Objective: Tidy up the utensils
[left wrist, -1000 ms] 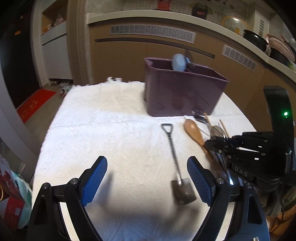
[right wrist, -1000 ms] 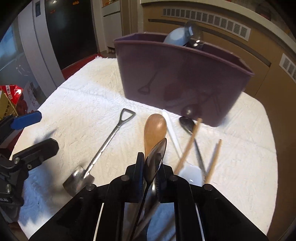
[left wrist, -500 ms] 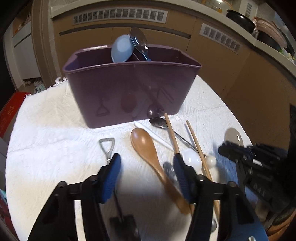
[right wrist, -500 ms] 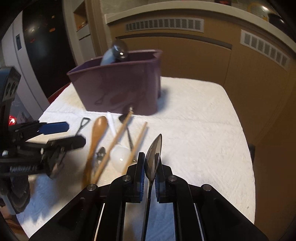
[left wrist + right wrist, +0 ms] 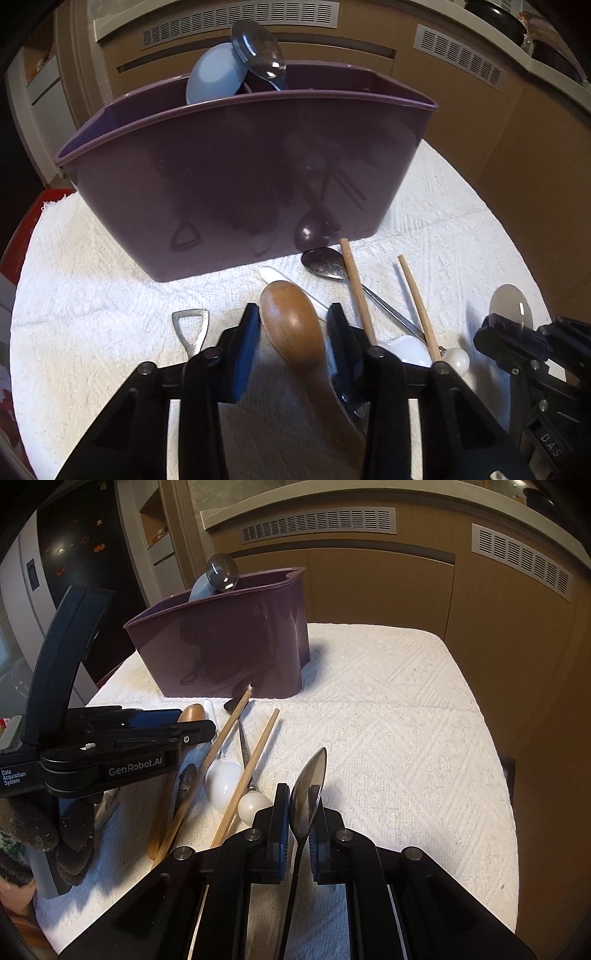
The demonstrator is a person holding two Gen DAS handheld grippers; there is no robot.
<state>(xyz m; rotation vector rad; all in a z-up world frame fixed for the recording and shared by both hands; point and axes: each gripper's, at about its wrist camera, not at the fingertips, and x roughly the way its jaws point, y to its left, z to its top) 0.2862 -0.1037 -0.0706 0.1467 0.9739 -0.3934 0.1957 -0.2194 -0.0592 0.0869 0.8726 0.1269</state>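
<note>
purple plastic is our landmark: the caddy (image 5: 236,177) stands at the far side of the white cloth (image 5: 92,314), with a blue spoon (image 5: 214,77) and a steel spoon (image 5: 258,55) already upright inside it. everything else lies in front of the caddy.

what has changed is our left claw (image 5: 293,326). a second ago it hung spread wide over the shovel spoon (image 5: 190,328), well back from the caddy; now it has slid right and closer to the caddy, and its jaws are closing around the bowl of the wooden spoon (image 5: 291,325). the spoon sits between the blue pads, the left pad at its edge, but we cannot say they press it yet. so we judge the wooden spoon is our next pick, and the shovel spoon is left for later, just left of the claw.

our right claw (image 5: 300,825) is pressed together on a metal spoon (image 5: 308,786), which stands up out of the jaws. it has swung away from the pile to the right and now waits over bare cloth, well clear of the caddy, so that spoon is not yet stowed.

in front of the caddy's right half lie two chopsticks (image 5: 356,288), a white spoon (image 5: 406,347) and a dark metal spoon (image 5: 325,262).
</note>
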